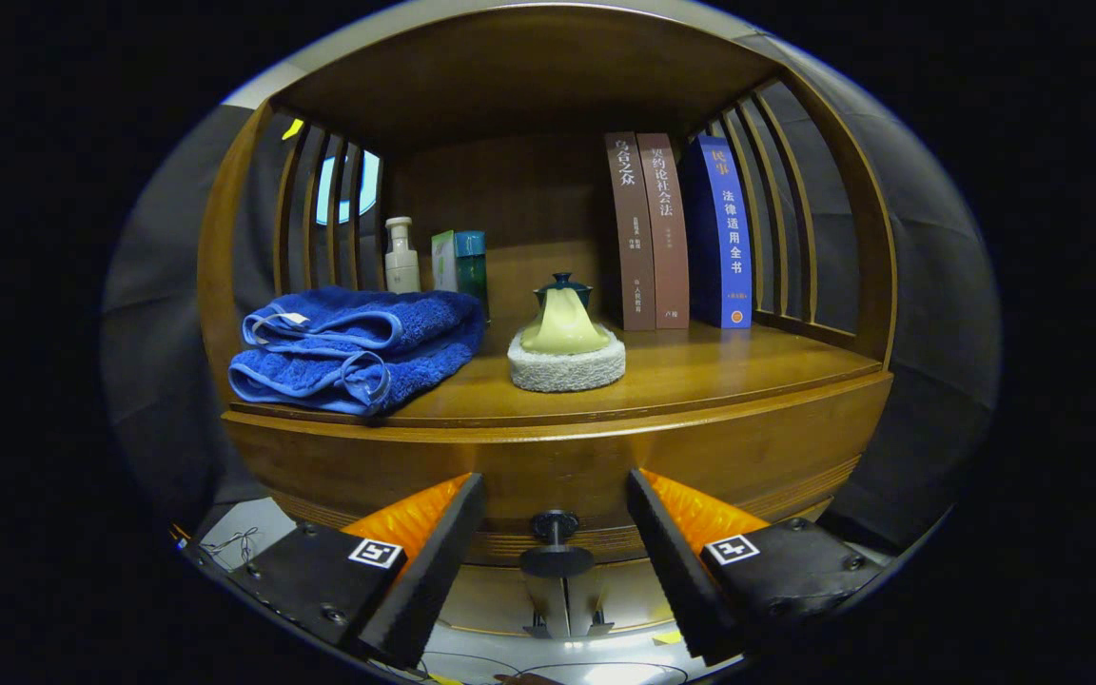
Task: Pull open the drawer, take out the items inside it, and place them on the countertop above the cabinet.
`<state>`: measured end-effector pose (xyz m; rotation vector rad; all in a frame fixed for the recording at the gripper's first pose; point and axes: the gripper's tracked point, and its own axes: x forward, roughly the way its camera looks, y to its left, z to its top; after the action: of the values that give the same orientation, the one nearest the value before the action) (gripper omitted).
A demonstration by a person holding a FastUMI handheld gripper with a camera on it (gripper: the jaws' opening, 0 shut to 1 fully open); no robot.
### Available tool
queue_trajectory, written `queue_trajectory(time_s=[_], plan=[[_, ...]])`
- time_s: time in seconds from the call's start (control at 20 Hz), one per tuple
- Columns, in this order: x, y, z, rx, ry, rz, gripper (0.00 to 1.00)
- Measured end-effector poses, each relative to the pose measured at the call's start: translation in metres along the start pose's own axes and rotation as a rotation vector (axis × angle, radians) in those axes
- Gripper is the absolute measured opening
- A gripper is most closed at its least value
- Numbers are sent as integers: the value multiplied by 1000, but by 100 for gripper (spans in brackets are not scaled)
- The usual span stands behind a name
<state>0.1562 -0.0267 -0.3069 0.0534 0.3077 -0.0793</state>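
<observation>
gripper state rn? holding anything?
Gripper: open, holding nothing. The drawer knob sits between the fingers, neither finger touching it.

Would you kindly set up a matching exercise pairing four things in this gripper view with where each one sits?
Things:
1. blue towel
2. teapot
3. blue book
4. drawer knob

Places:
A. on a round pad, mid-countertop
B. between the open gripper jaws
C. folded, beside the pump bottle
D. upright, next to two brown books

Pairs: 1-C, 2-A, 3-D, 4-B
</observation>
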Motion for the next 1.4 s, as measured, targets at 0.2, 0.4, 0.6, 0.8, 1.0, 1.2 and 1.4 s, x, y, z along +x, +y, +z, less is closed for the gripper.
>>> queue_trajectory(time_s=[0.2,0.4,0.6,0.8,1.0,1.2,1.4], plan=[[-9,-1,6,-6,0,-5,100],[-27,1,20,2,-13,10,100],[-60,3,65,-2,-81,16,100],[-111,13,134,-8,-182,51,100],[-167,16,186,19,-229,59,99],[-200,16,201,6,-200,63,99],[-221,13,212,8,-222,60,99]])
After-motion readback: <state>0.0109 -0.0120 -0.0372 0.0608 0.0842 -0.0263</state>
